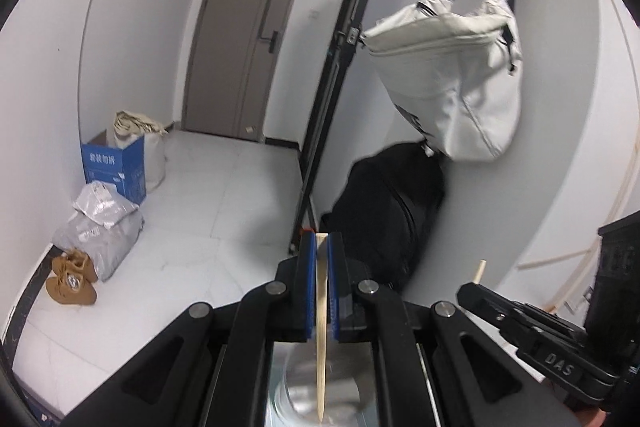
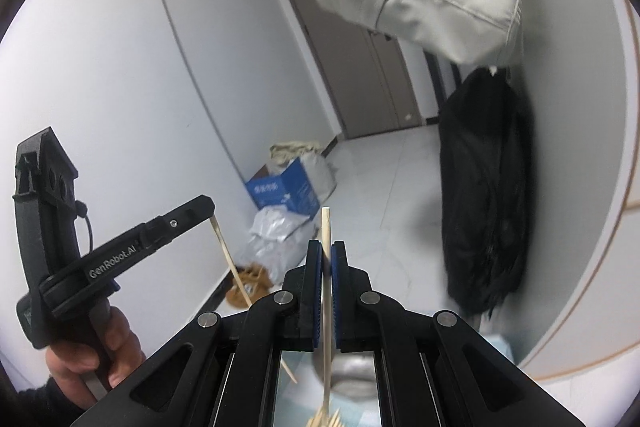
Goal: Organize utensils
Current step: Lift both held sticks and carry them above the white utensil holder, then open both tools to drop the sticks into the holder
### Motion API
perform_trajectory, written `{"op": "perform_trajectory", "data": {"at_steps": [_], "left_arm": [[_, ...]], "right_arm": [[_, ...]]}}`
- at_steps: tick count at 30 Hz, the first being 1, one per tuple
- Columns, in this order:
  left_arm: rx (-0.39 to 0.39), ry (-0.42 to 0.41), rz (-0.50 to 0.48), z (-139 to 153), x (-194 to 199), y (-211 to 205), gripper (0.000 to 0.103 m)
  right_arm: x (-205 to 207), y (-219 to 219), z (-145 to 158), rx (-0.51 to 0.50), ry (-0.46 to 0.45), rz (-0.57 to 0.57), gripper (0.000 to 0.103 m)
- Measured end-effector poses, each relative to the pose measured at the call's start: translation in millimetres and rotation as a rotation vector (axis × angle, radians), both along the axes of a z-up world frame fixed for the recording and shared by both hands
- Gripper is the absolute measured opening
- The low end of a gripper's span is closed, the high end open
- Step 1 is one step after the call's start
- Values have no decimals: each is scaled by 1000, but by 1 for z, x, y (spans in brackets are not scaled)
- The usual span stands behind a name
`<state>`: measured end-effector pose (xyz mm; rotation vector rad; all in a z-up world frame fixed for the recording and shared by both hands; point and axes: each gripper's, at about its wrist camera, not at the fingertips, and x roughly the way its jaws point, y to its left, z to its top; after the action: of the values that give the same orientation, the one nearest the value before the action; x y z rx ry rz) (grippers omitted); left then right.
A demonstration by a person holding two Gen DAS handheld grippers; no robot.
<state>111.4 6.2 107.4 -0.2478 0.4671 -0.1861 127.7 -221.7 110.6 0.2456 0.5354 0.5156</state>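
Chopsticks are the utensils in hand, one in each gripper.

Left wrist view: the left gripper has its blue pads pressed together on a pale wooden chopstick. The stick's blunt end shows level with the fingertips and its thin end hangs down over a shiny metal container, without visibly touching it. To the right of that container the right gripper shows from the side, with a short end of a second chopstick standing out above its tip. Beyond the container lie a tiled floor, a brown door, a white bag hanging on the wall and a black bag under it.

Right wrist view: the right gripper is clamped on its chopstick, which runs up past the fingertips and down toward the metal container. At the bottom edge, just beside the container, a cluster of pale sticks is partly seen; whether they lie loose or in a holder cannot be told. Left of the container the left gripper is held by a hand, and its chopstick slants down toward the container.

Judgement: both sticks are picked up and neither is yet put away. More sticks remain below, so the sorting appears at an early or middle stage.
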Motion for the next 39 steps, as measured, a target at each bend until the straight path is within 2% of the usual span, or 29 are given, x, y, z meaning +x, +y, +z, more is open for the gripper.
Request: {"op": "perform_trajectory", "data": {"at_steps": [8,14,18,25,33,35,39], "left_arm": [[-22,-34,25,-12,30,7,2],[-6,-38,-13,-25,43,1,2],[5,-34,-58,-33,47,-3,2],[24,-22,-136,-43,50,-8,2],[17,28,-260,-52,51,-13,2],[17,37,-249,-52,51,-12,2],[-57,96,-312,-53,56,-5,3]], "right_arm": [[43,11,-2,-38,-62,-47,3],[62,22,-9,-75,-137,-69,3],[74,27,-21,-84,-147,-64,3],[77,35,-48,-106,-103,-17,3],[80,37,-68,-114,-28,49,4],[84,40,-71,-119,0,65,4],[87,42,-81,-125,55,86,7]]}}
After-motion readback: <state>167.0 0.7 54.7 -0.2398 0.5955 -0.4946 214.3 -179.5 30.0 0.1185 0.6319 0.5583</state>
